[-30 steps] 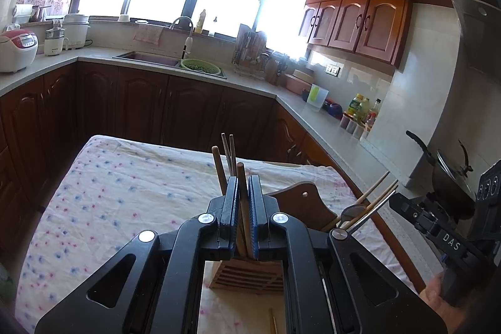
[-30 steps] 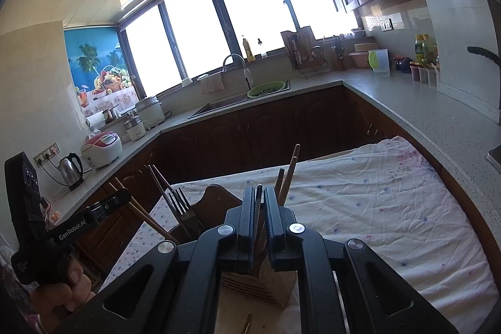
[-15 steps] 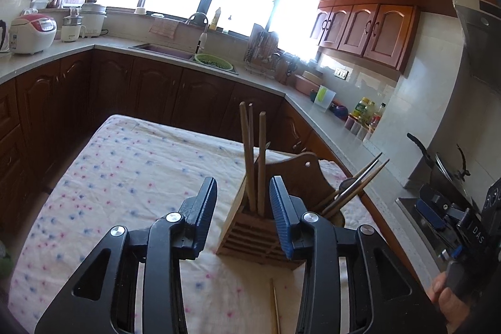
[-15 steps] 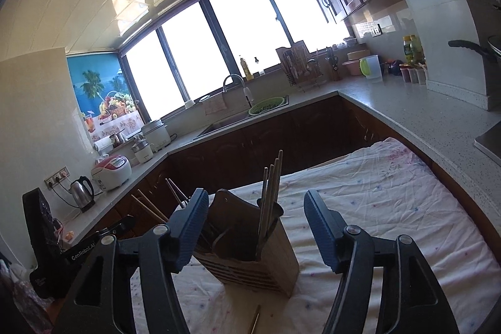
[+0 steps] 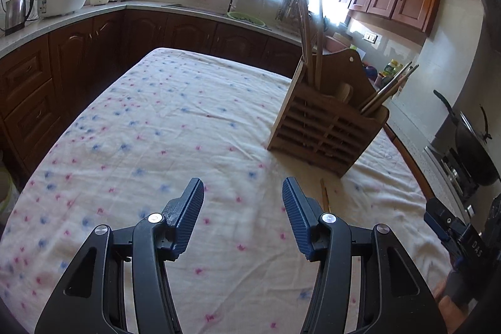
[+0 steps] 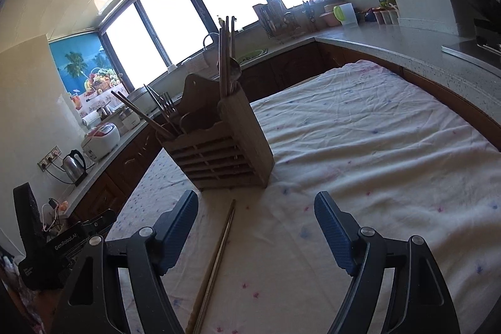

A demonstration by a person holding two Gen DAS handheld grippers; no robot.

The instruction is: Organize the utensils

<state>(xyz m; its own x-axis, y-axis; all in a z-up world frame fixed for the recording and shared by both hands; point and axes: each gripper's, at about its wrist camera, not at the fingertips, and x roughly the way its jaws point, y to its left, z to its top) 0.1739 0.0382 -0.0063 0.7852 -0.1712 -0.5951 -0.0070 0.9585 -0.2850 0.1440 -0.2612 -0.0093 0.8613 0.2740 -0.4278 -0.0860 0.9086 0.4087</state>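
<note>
A wooden slatted utensil holder [image 5: 325, 127] stands on the cloth-covered table; it also shows in the right wrist view [image 6: 219, 155]. Chopsticks [image 5: 310, 43] stand upright in one end compartment, and chopsticks and forks [image 6: 156, 111] lean out of the other. A loose pair of chopsticks [image 6: 216, 265] lies on the cloth in front of the holder, between my grippers; its tip shows in the left wrist view [image 5: 325, 196]. My left gripper [image 5: 242, 202] is open and empty, left of and nearer than the holder. My right gripper [image 6: 256, 218] is open and empty, just in front of it.
The table carries a white cloth with pink and blue dots [image 5: 156, 130]. Dark cabinets and a counter [image 5: 78, 14] with a kettle and rice cooker run along the left and back. A stove with a wok [image 5: 469, 146] is at the right.
Both grippers were shut on upright chopsticks above the holder, then opened and left them standing in it. Both have since drawn back and down toward the table.
</note>
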